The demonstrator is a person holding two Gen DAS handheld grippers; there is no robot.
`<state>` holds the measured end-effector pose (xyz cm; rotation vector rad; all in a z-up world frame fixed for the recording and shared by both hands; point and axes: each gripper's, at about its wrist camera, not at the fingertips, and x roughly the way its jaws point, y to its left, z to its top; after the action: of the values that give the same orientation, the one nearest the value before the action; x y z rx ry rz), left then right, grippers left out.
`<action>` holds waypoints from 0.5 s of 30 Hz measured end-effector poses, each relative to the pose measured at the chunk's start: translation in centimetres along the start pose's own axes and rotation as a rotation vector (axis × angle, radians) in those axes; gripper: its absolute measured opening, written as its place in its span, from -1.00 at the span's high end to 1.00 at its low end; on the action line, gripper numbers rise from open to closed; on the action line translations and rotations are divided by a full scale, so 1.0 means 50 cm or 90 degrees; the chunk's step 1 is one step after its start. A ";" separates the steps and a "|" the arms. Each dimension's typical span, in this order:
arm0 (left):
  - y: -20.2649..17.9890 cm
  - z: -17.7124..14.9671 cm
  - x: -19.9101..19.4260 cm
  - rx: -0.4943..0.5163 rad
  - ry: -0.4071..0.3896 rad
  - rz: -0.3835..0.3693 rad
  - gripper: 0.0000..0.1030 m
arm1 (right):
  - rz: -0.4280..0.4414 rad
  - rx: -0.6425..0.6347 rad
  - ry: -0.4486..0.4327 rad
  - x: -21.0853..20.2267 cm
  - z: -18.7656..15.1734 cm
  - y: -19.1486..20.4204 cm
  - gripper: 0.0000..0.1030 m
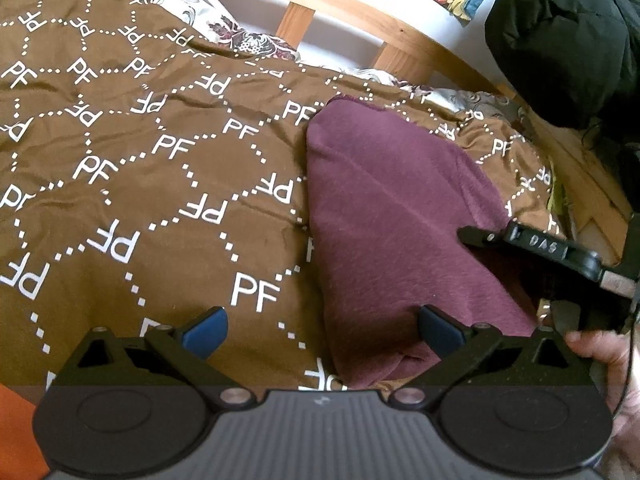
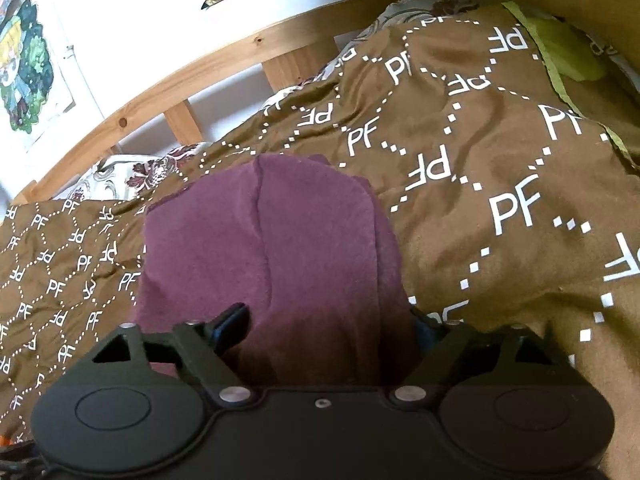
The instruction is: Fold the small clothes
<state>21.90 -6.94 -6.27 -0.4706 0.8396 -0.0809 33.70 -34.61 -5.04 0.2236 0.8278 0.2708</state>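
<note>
So the maroon cloth point(image 1: 400, 216) lies on the bed's brown cover point(image 1: 120, 140), long axis running away from both tools. The right tool point(image 2: 332, 328) is nearer, spread wide with the near end of the cloth between its fingers, not pinched. The left tool point(image 1: 320, 330) is wide open too, holding nothing, cloth off toward its right finger.

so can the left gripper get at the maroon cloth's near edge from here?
Probably yes. The left gripper is open, its right finger already over the maroon cloth, which lies on the brown cover. Nothing lies between. The right gripper straddles the same cloth, so they may crowd.
</note>
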 end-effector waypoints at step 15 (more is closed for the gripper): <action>0.046 0.059 0.094 -0.115 0.092 -0.160 -0.96 | 0.009 -0.053 -0.021 -0.019 0.001 0.030 0.14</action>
<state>26.94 -4.97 -8.87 -0.7460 0.9306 -0.2759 32.92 -33.48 -3.90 0.1561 0.7813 0.3140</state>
